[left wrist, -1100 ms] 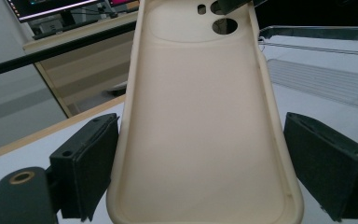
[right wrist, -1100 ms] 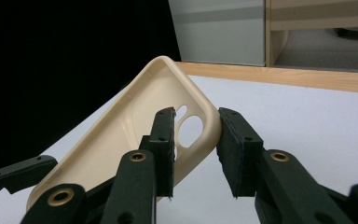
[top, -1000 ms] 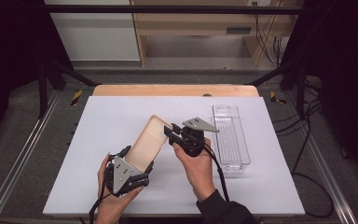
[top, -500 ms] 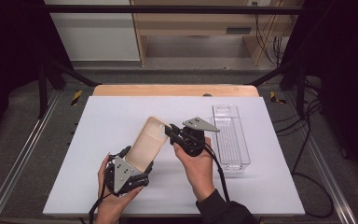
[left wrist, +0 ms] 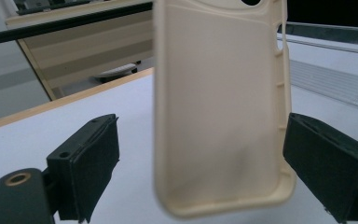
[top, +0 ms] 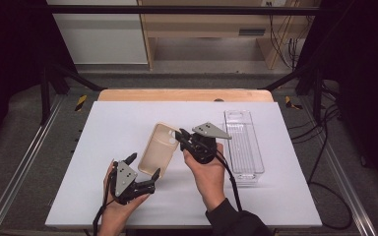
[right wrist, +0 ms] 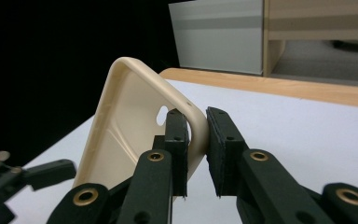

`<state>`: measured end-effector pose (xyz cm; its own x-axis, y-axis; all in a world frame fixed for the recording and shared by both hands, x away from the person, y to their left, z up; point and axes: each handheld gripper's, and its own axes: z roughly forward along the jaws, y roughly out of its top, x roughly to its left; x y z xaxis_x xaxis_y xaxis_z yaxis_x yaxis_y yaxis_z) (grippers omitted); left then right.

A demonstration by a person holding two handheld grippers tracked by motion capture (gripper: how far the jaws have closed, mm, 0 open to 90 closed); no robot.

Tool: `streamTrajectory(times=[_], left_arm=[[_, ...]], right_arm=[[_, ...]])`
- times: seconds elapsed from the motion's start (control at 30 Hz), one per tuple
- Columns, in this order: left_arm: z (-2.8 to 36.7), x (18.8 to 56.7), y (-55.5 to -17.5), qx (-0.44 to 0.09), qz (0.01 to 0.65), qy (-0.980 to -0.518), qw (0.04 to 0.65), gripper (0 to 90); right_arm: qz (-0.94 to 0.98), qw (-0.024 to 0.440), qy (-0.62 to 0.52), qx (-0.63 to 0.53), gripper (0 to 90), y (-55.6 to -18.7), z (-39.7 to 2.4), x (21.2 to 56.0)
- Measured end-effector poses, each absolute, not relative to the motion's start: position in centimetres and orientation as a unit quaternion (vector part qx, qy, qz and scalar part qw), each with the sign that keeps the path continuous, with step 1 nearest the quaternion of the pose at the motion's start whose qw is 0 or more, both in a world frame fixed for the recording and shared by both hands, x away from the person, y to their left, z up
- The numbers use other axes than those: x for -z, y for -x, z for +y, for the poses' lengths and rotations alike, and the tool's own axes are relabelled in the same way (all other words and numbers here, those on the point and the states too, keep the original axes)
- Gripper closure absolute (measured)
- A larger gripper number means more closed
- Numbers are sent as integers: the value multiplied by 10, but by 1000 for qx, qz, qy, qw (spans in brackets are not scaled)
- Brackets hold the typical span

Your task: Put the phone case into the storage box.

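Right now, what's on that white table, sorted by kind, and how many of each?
Phone case: 1, beige, held up off the table
Clear plastic tray: 1
Hand-held grippers: 2, left gripper and right gripper
Total: 4

My right gripper [top: 181, 134] had just closed its jaws, pinching an edge between the pads. My left gripper [top: 142, 165] stood low, jaws spread wide apart.
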<state>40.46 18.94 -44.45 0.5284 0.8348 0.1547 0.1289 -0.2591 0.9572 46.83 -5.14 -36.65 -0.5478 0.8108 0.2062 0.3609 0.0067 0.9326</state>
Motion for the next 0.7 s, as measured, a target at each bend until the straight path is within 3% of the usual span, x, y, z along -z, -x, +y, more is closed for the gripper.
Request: streamTrajectory(times=[0.7], left_arm=[[257, 457, -392, -286, 429, -689, 510, 54]], right_arm=[[692, 307, -396, -519, 789, -512, -133, 323]])
